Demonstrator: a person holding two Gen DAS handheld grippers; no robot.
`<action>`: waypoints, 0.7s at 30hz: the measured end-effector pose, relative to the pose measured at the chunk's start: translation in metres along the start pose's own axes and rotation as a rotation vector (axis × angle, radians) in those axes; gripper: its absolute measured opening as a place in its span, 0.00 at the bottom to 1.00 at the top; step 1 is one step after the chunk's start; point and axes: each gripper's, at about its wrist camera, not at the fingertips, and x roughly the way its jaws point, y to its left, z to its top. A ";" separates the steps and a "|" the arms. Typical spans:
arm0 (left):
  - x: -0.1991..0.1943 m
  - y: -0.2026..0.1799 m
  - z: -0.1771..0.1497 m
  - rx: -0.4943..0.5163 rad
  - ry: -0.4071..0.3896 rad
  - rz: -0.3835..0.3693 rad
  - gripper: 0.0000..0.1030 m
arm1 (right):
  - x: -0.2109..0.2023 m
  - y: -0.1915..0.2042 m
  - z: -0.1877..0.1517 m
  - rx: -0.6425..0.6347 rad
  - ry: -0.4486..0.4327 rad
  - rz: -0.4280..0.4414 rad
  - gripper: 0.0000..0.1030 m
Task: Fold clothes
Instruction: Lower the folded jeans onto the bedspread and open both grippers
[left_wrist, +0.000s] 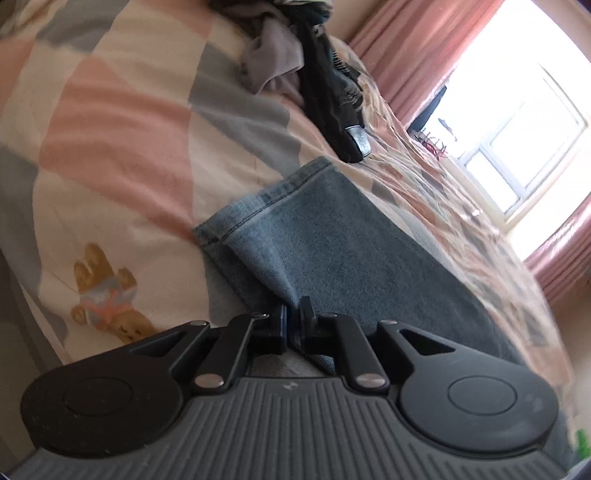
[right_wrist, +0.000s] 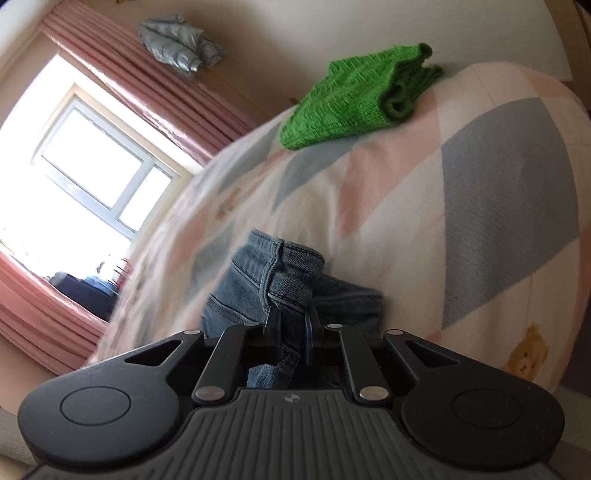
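Blue jeans (left_wrist: 332, 243) lie on a bed with a pink, grey and white patterned cover (left_wrist: 122, 140). In the left wrist view my left gripper (left_wrist: 292, 314) is shut on a pinched fold of a jeans leg near its hem (left_wrist: 273, 195). In the right wrist view my right gripper (right_wrist: 291, 321) is shut on the waistband end of the jeans (right_wrist: 288, 269), where seams and a belt loop bunch up between the fingers. Both ends look raised off the cover.
A pile of dark and grey clothes (left_wrist: 303, 66) lies further up the bed in the left wrist view. A folded green knitted garment (right_wrist: 362, 96) sits on the bed in the right wrist view. Pink curtains (right_wrist: 122, 77) frame a bright window (right_wrist: 85, 166).
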 end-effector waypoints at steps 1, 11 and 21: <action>-0.007 -0.004 0.001 0.031 -0.028 0.032 0.16 | 0.000 -0.001 -0.005 -0.019 0.016 -0.020 0.22; -0.040 -0.085 -0.028 0.475 -0.085 0.068 0.23 | -0.063 0.066 -0.064 -0.493 -0.139 -0.029 0.34; 0.003 -0.113 -0.051 0.553 0.046 0.267 0.33 | -0.009 0.083 -0.120 -0.735 0.041 -0.010 0.24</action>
